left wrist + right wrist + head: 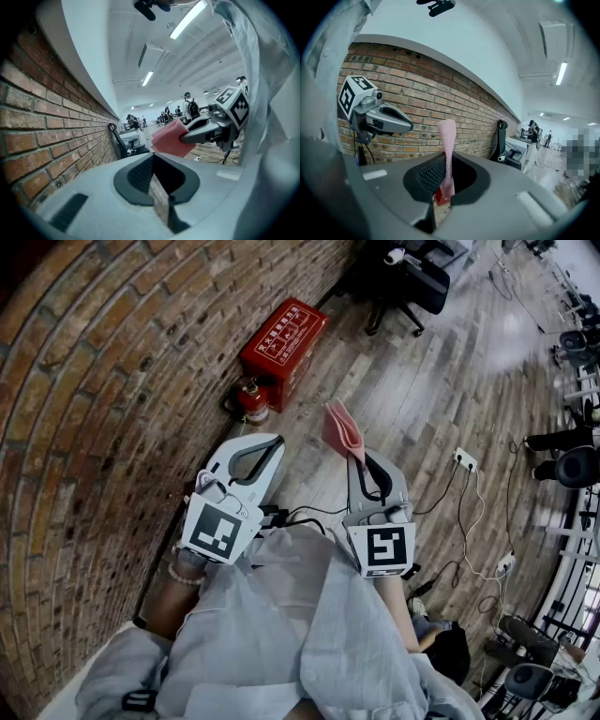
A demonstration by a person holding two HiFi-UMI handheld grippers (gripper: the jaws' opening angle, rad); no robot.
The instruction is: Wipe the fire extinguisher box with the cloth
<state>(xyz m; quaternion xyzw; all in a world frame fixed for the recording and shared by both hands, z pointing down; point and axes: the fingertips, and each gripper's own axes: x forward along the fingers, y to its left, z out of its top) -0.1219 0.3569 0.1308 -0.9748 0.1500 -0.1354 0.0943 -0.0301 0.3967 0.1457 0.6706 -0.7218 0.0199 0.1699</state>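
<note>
Two grippers: I've got both side by side over the wooden floor (412, 399), close in to the body and pointing roughly toward the foot of the wall.
left gripper (268, 446): jaws pressed together. Its own view shows nothing between them, just a thin sliver of brick through the slit. It sits right alongside the brick wall (94, 381).
right gripper (359, 461): jaws pinching the cloth (339, 430) down near its bottom edge, so it's a solid hold from what I can see. It's level with the left gripper, with a gap between the two.
cloth: pink, folded flat, sticking straight up out of the right gripper's jaws. The top end is free and touches nothing.
fire extinguisher box (286, 334): red, on the floor tight against the base of the brick wall, well ahead of both grippers. The printed face is up, with white lettering I can't read from here. The cloth is nowhere near it, so no contact.
fire extinguisher (251, 399): also red, just beside the near end of the box, against the wall. It sits between the box and the left gripper.
further back: a black office chair (408, 277) beyond the box.
off to my right: a white power strip (465, 460) on the floor with cables trailing from it.
</note>
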